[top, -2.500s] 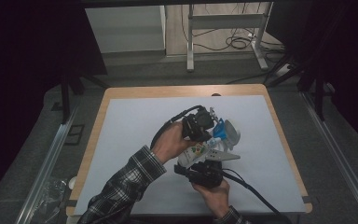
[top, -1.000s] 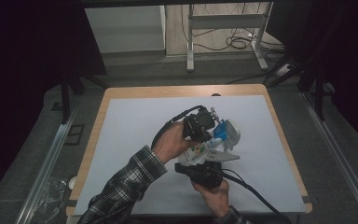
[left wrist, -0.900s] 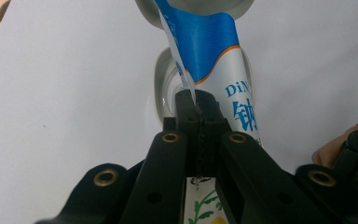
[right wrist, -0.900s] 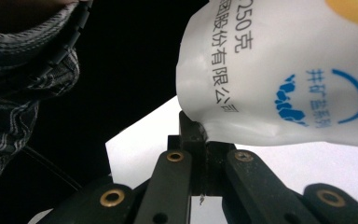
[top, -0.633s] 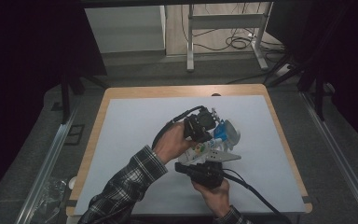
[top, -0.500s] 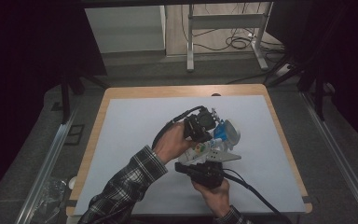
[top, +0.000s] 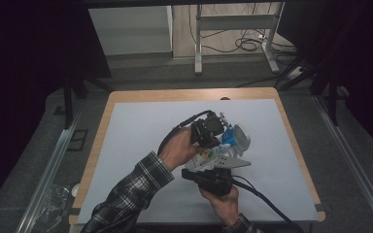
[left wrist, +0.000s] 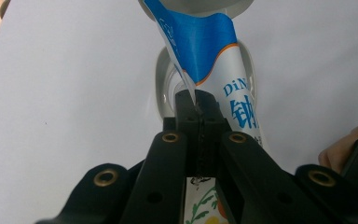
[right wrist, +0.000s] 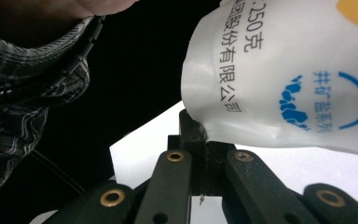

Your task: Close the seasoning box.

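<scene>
A white pouch (top: 212,153) with blue print is held up over the table between both grippers. In the left gripper view, my left gripper (left wrist: 196,100) is shut on a thin edge of the pouch (left wrist: 214,60), whose blue end points down at a white bowl (left wrist: 161,79). In the right gripper view, my right gripper (right wrist: 199,127) is shut on a lower corner of the pouch (right wrist: 279,70). From above, the left gripper (top: 220,139) sits over the pouch, the right gripper (top: 212,164) just below it, and the bowl (top: 242,138) lies right beside them.
A white sheet (top: 136,141) covers the wooden table (top: 106,116). The person's plaid sleeve (top: 131,194) comes in from the bottom left. A black cable (top: 267,201) trails from the right gripper toward the table's near right corner. Dark floor and metal frames surround the table.
</scene>
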`<state>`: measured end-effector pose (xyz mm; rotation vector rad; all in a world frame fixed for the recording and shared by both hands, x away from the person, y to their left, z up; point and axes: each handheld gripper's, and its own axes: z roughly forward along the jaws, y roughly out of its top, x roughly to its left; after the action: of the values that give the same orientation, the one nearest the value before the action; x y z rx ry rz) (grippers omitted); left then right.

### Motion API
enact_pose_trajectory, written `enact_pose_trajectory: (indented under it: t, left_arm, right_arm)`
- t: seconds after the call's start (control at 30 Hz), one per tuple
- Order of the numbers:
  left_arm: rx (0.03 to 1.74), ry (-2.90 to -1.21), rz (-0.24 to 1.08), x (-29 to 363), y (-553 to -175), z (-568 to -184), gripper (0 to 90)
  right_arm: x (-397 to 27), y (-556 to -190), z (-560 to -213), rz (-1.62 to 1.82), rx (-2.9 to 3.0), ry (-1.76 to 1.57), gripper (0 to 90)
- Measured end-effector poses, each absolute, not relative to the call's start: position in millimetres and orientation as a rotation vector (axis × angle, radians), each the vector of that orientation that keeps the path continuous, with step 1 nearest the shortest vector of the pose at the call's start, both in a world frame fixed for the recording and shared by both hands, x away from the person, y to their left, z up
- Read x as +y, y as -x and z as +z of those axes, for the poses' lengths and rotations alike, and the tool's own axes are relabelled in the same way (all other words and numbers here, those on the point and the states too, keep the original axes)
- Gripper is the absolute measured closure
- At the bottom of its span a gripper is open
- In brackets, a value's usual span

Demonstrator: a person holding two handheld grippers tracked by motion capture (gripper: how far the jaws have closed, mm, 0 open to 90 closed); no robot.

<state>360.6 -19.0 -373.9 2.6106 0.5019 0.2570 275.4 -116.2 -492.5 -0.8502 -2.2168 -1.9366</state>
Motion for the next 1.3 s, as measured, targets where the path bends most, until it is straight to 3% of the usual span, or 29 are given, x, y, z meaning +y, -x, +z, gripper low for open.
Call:
enact_pose_trajectory:
  t: [1.3]
  left_arm:
    - [0.513,-2.619,0.238,-17.8,-363.3,-377.5,90.0]
  right_arm:
    - [-115.6,-274.0,-483.0,-1.963,-2.203,0.823,89.8]
